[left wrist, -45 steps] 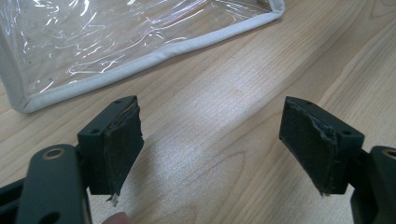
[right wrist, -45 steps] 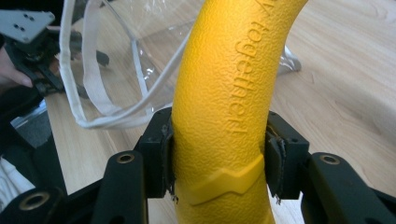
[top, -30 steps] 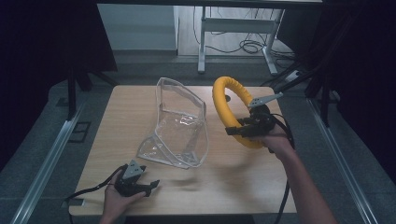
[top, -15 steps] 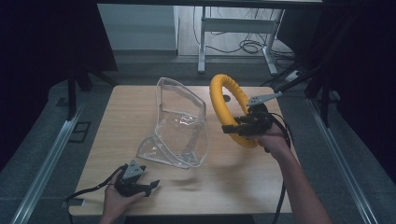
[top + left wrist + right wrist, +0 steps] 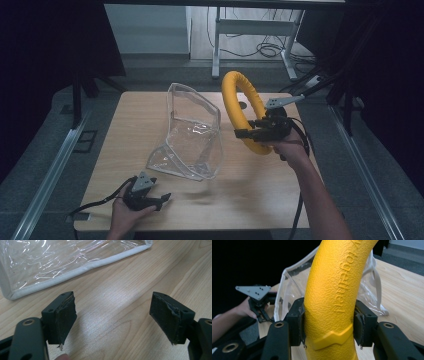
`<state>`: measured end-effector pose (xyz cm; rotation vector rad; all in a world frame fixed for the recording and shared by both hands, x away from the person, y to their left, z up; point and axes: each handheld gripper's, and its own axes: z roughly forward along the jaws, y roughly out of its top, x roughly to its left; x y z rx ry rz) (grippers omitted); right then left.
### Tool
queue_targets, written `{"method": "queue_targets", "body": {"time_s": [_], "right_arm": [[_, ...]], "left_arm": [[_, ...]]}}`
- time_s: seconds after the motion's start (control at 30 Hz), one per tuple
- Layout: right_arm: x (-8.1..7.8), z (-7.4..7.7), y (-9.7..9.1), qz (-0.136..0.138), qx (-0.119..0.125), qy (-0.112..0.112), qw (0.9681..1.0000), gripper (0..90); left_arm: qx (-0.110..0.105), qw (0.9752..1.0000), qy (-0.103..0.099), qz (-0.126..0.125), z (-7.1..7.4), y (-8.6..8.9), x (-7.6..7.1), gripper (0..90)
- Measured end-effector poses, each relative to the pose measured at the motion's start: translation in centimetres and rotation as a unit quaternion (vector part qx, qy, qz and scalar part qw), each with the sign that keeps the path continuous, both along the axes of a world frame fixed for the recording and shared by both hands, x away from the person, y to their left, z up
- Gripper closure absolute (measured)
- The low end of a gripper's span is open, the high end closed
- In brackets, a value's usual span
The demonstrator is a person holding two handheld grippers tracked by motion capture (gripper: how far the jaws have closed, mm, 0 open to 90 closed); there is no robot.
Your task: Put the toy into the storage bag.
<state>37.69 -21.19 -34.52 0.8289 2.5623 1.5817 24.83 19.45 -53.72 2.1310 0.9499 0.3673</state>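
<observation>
The right gripper (image 5: 246,134) is clamping the yellow ring (image 5: 243,111), its two pads pressing on either side of the ring's thick textured tube (image 5: 332,302) (raised lettering is running along the tube above the jaws). The ring is standing upright above the table (image 5: 280,200), lifted off the wood, with most of its loop rising up and away from the jaws. Just beyond the jaws, behind the ring, the clear plastic bag (image 5: 192,135) is standing with its mouth open, its white-trimmed rim (image 5: 283,287) sitting close to the ring but apart from it.

The left gripper (image 5: 162,199) is resting low at the near edge of the table, held in the left hand (image 5: 125,212), its jaws standing wide apart with nothing between them. Ahead of these jaws, bare wood is lying open up to the bag's grey-bound bottom edge (image 5: 82,267), which is running slantwise across the far side of the left gripper view. Between the two grippers, the near part of the table is offering free room.
</observation>
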Motion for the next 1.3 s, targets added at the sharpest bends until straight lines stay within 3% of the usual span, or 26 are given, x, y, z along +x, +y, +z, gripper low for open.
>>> {"method": "queue_targets", "body": {"time_s": [0.43, 1.3], "right_arm": [[-0.4, 1.0, 1.5, 0.016, 0.017, -0.006, 0.9997, 50.9], [-1.2, 3.7, 3.5, 0.035, 0.055, -0.039, 0.9971, 50.8]], "left_arm": [[-0.001, 1.0000, 0.001, 0.000, 0.0, 0.0, 0.0, 21.1], [0.005, 1.0000, 0.004, -0.003, -0.1, 0.0, 0.0, 21.1]]}}
